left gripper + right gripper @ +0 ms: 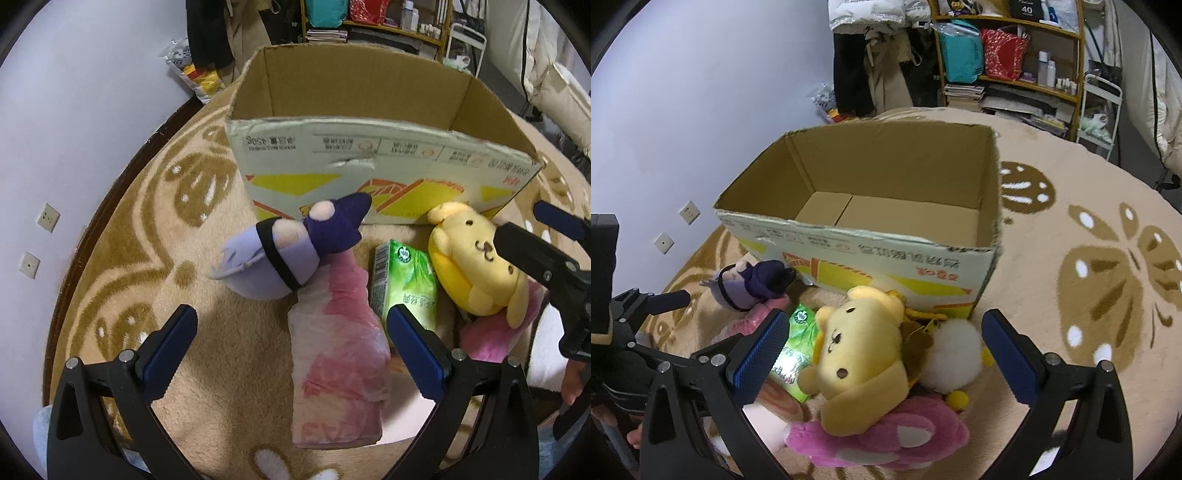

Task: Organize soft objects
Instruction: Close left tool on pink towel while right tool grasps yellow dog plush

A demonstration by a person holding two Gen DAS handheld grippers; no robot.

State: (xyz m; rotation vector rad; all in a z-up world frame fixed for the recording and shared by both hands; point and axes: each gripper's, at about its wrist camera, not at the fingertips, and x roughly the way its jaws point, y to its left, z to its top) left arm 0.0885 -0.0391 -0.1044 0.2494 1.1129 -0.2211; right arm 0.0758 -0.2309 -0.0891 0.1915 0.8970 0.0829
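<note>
Hovering with jaws spread wide and holding nothing, the left gripper frames a pink pack, and the right gripper, equally wide and unladen, frames the yellow plush. The toys crowd against the near wall of the open box. Bare rug spreads beyond the box's right edge.

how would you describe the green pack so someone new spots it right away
Find the open cardboard box on the beige rug. In the pile before its printed front, the green pack lies between the pink packet and the yellow dog plush. It alone is glossy, flat-sided and green.
</note>
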